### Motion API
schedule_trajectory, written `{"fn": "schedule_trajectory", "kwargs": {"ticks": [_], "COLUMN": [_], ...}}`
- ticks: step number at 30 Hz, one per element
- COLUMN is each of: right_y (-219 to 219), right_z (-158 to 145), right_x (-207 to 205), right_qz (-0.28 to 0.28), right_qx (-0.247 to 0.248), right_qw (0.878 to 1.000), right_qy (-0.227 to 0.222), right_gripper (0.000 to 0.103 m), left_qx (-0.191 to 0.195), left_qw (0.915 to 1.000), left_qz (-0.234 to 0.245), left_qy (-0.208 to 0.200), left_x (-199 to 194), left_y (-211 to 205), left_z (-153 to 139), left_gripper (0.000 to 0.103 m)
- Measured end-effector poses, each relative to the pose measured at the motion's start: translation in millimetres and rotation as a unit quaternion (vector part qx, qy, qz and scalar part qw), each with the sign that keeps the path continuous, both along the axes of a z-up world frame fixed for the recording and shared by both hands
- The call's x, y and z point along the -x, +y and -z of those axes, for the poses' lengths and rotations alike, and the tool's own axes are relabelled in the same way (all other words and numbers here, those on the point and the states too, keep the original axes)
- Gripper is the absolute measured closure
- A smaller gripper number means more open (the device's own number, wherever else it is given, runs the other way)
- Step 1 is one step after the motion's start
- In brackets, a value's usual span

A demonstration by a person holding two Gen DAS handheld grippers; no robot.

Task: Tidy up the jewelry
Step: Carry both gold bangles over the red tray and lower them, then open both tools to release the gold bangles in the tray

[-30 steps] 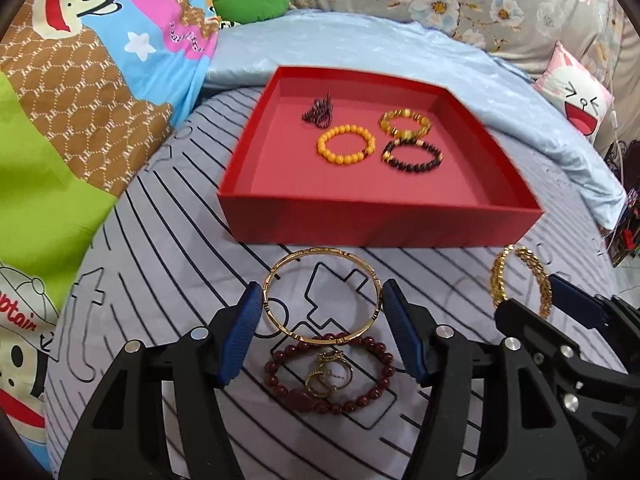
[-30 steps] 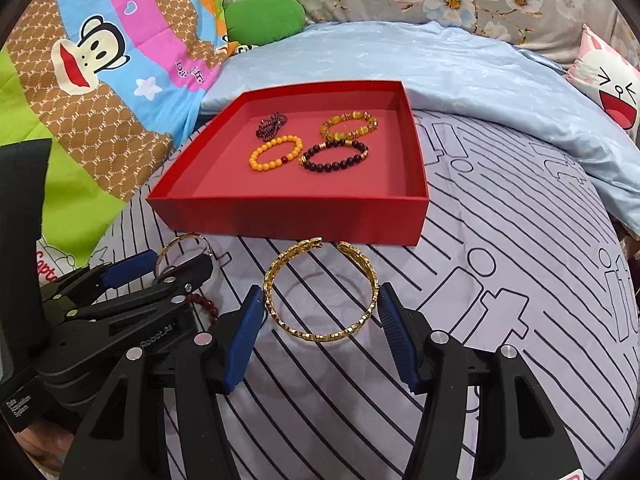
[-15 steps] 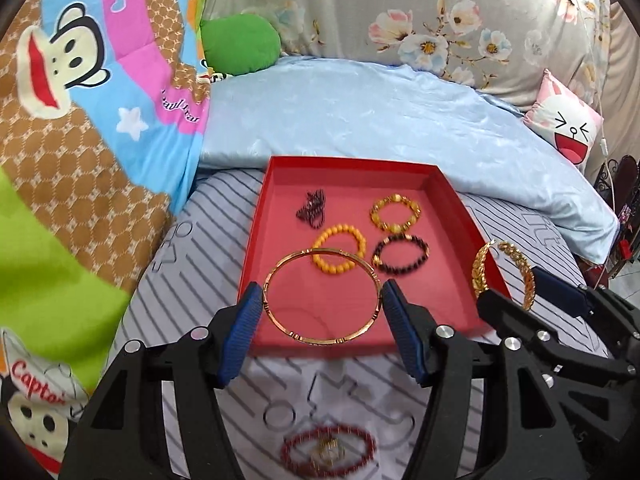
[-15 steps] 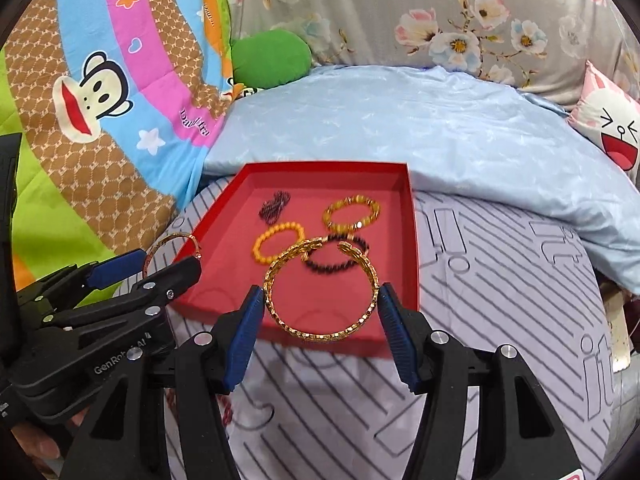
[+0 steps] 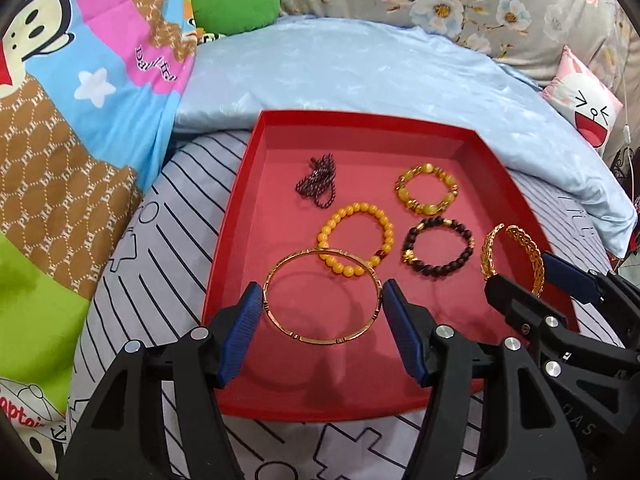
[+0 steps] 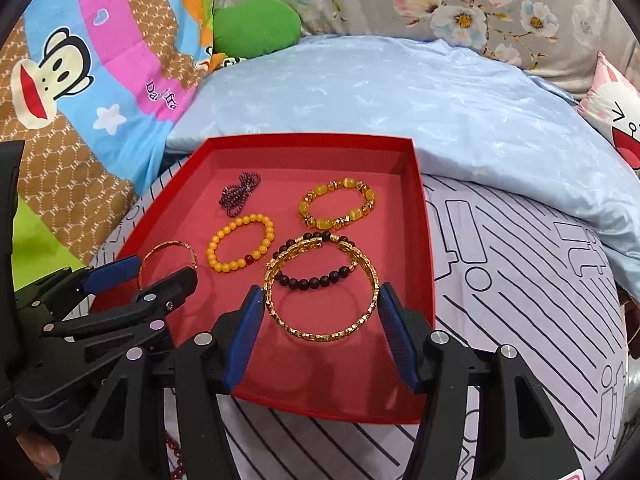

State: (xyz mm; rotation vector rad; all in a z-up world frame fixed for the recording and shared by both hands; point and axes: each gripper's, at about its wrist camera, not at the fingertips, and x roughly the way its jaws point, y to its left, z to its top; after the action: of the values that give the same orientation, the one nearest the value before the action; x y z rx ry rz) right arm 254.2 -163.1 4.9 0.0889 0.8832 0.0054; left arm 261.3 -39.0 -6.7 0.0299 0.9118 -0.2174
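Observation:
My left gripper [image 5: 322, 308] is shut on a thin gold bangle [image 5: 296, 334] and holds it over the near left part of the red tray [image 5: 240, 216]. My right gripper [image 6: 322, 312] is shut on an open gold chain-link cuff [image 6: 324, 334] over the tray's [image 6: 420, 216] near right part. In the tray lie an orange bead bracelet [image 5: 354, 216], a yellow stone bracelet [image 5: 426, 194], a dark bead bracelet [image 5: 440, 252] and a small dark chain [image 5: 318, 180]. Each gripper shows in the other's view: right [image 5: 516, 268], left [image 6: 156, 272].
The tray sits on a grey striped bedsheet [image 6: 520, 280]. A light blue pillow [image 5: 380, 80] lies behind it and a cartoon quilt [image 5: 80, 80] to the left. A few dark red beads [image 6: 174, 456] lie on the sheet near the bottom left.
Both grippers have lifted their bangles off the sheet and moved forward over the red tray. The dark red bead bracelet stays behind on the sheet, now out of the left view.

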Motion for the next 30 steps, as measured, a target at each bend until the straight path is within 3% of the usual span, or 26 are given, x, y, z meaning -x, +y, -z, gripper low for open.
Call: {"fn": "schedule_trajectory", "kwargs": {"ticks": [11, 30], "right_y": [1.1, 2.9], "right_z": [13.8, 6.4], "right_x": [-2.5, 3.1], "right_qz": [0.001, 0.002], "right_qx": [-0.004, -0.003], "right_qw": [1.0, 1.0], "right_qy": [0.013, 0.002], "right_gripper": [0.045, 0.045], "left_qx": [-0.007, 0.0], "left_qw": [1.0, 1.0], "left_qz": [-0.002, -0.006], "left_qy": [0.0, -0.005], "left_x": [-2.5, 4.1], "left_y": [0.9, 3.3], "left_z": [7.6, 1.1], "left_gripper": [0.044, 0.043]}}
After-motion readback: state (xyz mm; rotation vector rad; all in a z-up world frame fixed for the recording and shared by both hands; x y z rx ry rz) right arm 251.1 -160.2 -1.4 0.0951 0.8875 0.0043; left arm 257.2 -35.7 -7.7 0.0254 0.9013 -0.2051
